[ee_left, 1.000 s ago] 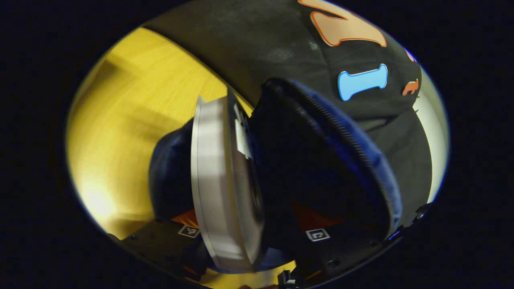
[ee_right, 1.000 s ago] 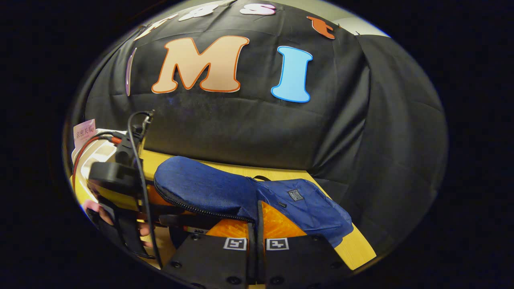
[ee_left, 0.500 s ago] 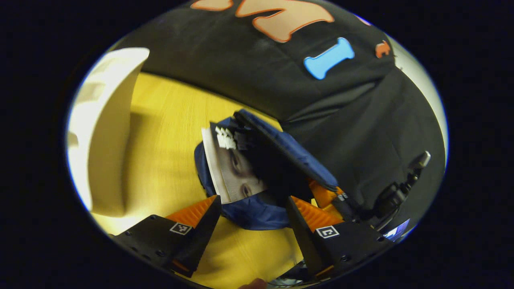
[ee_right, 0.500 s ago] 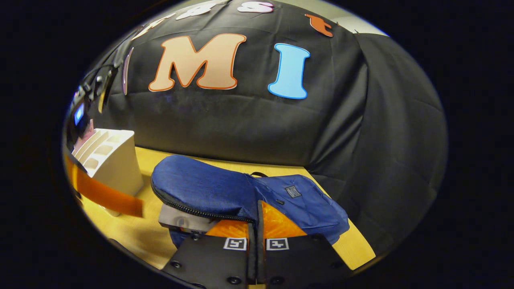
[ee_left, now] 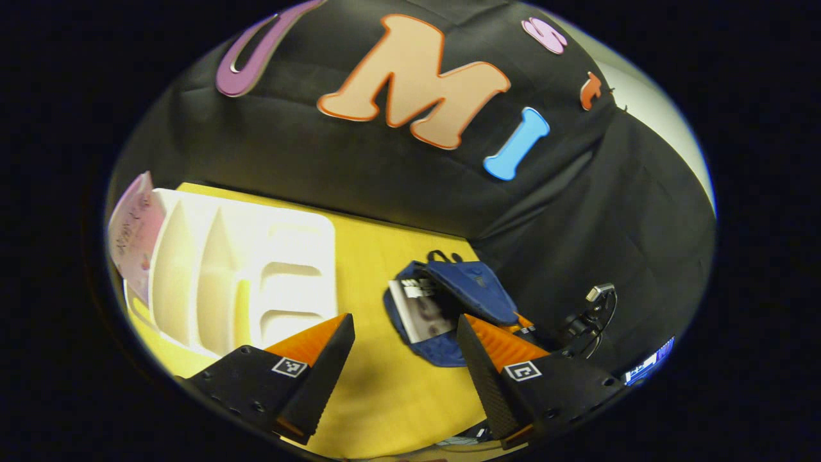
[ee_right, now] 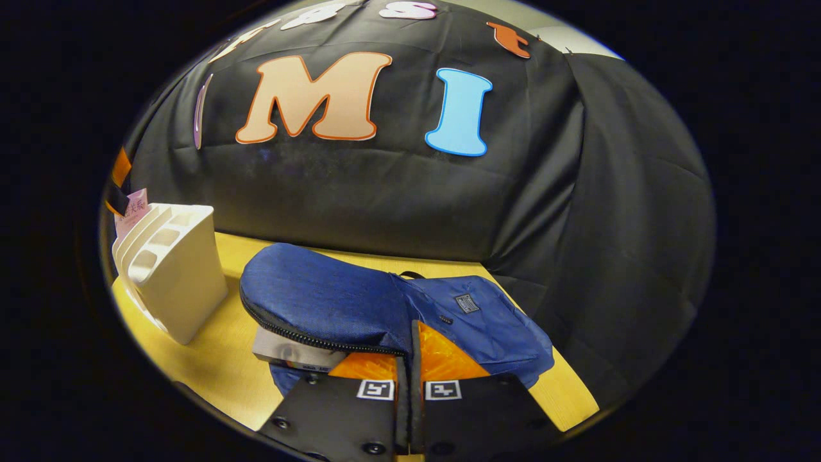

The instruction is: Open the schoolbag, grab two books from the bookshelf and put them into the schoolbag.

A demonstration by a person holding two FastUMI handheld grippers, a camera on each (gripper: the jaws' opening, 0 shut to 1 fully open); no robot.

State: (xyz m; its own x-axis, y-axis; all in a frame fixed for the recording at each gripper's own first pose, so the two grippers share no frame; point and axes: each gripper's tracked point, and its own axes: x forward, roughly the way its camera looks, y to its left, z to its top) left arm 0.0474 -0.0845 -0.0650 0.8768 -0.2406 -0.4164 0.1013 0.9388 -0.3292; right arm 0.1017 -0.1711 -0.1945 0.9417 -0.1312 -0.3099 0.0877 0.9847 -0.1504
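left gripper [ee_left: 404, 359]: fingers spread wide, nothing between them, held above the table [ee_left: 385, 398].
right gripper [ee_right: 410, 378]: fingers closed together, pinching the edge of the schoolbag's top flap [ee_right: 321, 301] and holding it lifted.
schoolbag [ee_right: 474, 321]: blue, lying on the yellow table, mouth open toward the bookshelf; ahead of the left gripper, just past its right finger.
book in bag [ee_left: 423, 311]: lies in the schoolbag's open mouth, partly sticking out under the flap; grey edge visible in the right gripper view [ee_right: 288, 350].
bookshelf [ee_left: 244, 276]: white, left of the schoolbag, apart from it.
second book [ee_left: 131, 234]: pink cover, in the bookshelf's far slot from the schoolbag.
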